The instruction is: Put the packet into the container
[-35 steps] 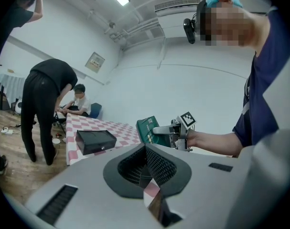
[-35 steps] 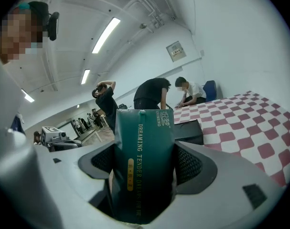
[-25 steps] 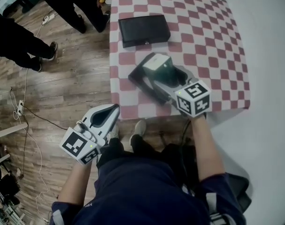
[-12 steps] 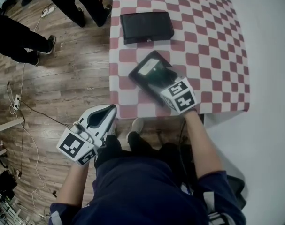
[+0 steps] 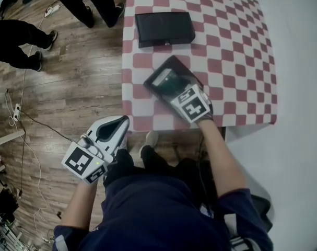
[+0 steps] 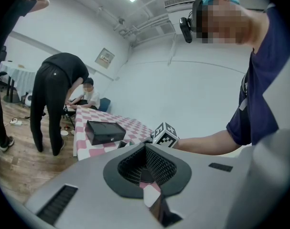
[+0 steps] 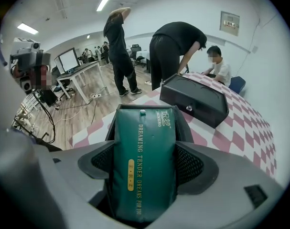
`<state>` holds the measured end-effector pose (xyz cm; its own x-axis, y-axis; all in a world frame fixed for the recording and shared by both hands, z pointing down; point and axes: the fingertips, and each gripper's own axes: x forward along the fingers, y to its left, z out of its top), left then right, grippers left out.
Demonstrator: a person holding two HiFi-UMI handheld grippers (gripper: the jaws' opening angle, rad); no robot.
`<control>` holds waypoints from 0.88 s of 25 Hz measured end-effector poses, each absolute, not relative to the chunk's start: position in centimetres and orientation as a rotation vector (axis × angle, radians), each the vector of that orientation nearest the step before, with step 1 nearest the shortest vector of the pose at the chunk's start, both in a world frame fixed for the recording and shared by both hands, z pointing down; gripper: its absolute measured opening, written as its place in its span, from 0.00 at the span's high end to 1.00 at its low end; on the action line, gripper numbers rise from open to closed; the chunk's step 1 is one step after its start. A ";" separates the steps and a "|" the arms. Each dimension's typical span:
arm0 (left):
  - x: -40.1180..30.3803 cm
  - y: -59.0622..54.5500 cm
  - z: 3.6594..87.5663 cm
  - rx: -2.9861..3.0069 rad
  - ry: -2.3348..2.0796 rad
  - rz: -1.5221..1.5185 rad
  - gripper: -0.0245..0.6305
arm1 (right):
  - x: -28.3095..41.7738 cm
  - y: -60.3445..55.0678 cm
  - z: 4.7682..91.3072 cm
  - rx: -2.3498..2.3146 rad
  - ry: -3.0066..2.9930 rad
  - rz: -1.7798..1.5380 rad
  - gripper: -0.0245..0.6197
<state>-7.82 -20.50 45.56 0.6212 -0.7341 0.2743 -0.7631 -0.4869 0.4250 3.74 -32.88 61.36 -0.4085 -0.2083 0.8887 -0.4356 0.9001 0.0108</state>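
Packet point(image 7: 142, 175), dark green with gold lettering, sits clamped lengthwise between the jaws of the right gripper point(image 7: 145, 147). Reading the head view from its left edge: the dark-trousered legs of bystanders point(image 5: 20, 38) stand on the wooden floor point(image 5: 80, 88). Next comes the left gripper point(image 6: 147, 173), hanging low over that floor beside the person's knee, off the surface point(image 5: 236, 51), its jaws closed together with nothing between them. To its right, the right gripper grasps the packet over the near left part of the red-and-white checked surface. Whether the packet touches the cloth cannot be told. Its far end points toward the container point(image 5: 164, 29), a black box with a small stud on its front, lying farther back on the cloth, apart from the packet
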 end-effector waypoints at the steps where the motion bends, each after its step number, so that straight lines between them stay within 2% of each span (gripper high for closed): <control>1: -7.8 -20.5 45.5 2.335 -1.175 0.074 0.93 | 3.7 -32.8 61.4 0.467 -2.000 0.271 0.36; 22: -6.9 -20.4 43.8 2.406 -1.115 0.077 0.93 | 4.3 -30.9 53.4 0.641 -2.293 0.372 0.37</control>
<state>-6.92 -20.38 43.82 0.6656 -0.7043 0.2467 -0.7315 -0.5504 0.4024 4.31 -30.91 53.36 -0.6205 -0.3386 0.7073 -0.5447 0.8349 -0.0782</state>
